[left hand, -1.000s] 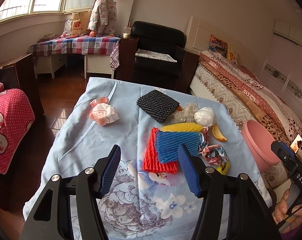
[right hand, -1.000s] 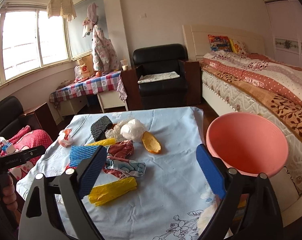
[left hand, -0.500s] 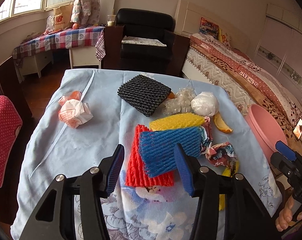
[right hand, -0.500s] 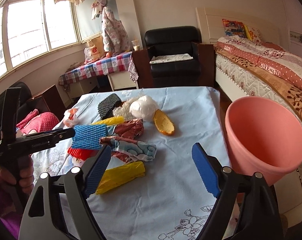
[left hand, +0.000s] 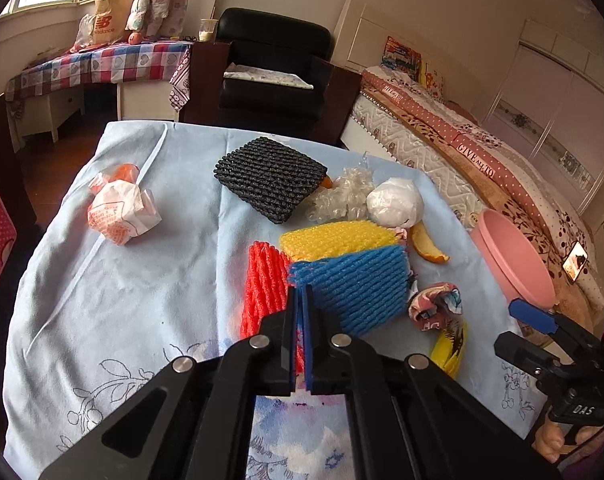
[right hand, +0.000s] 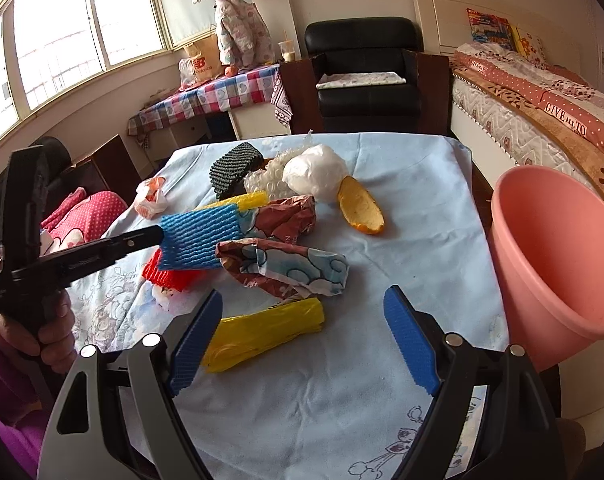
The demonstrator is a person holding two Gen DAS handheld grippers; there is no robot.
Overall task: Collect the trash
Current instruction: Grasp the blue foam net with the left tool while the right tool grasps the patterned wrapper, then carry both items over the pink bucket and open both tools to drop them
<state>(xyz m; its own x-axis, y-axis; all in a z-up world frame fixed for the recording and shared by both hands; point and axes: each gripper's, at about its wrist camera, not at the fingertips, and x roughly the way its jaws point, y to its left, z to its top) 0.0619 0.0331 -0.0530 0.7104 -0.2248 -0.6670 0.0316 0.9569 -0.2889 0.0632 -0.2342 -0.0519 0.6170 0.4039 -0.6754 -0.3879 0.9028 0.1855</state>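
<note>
Fingers of the left gripper (left hand: 299,304) have snapped together since a second ago, when they stood wide over the foam pile. They now pinch the near edge of the blue foam net (left hand: 354,284); in the right wrist view its tip meets that net's left edge (right hand: 199,242).

- Whether the pads also caught a fold of the red foam net (left hand: 261,284) underneath is hard to tell: red shows in the slit between them.
- Blue net lies on the red one, its far edge against the yellow foam net (left hand: 334,238). Not lifted yet, by the look of it.
- Right gripper (right hand: 304,338): fingers released, spread wide, nothing between them. It hovers above the yellow plastic bag (right hand: 261,332) and has drawn nearer to it over the last second.
- Pink bin (right hand: 558,248) sits off the table's right edge, mouth tilted toward the table, apparently empty.
- Untouched on the blue cloth (left hand: 141,300): black foam net (left hand: 269,178), white bundle (left hand: 396,202), orange peel (right hand: 360,210), crumpled wrappers (right hand: 285,264), orange-print wrapper (left hand: 121,214) far left.

Reading: first pick looks secured. Next comes a lift and a carry across the pile to the bin; if the red net is caught too, both may go together.
</note>
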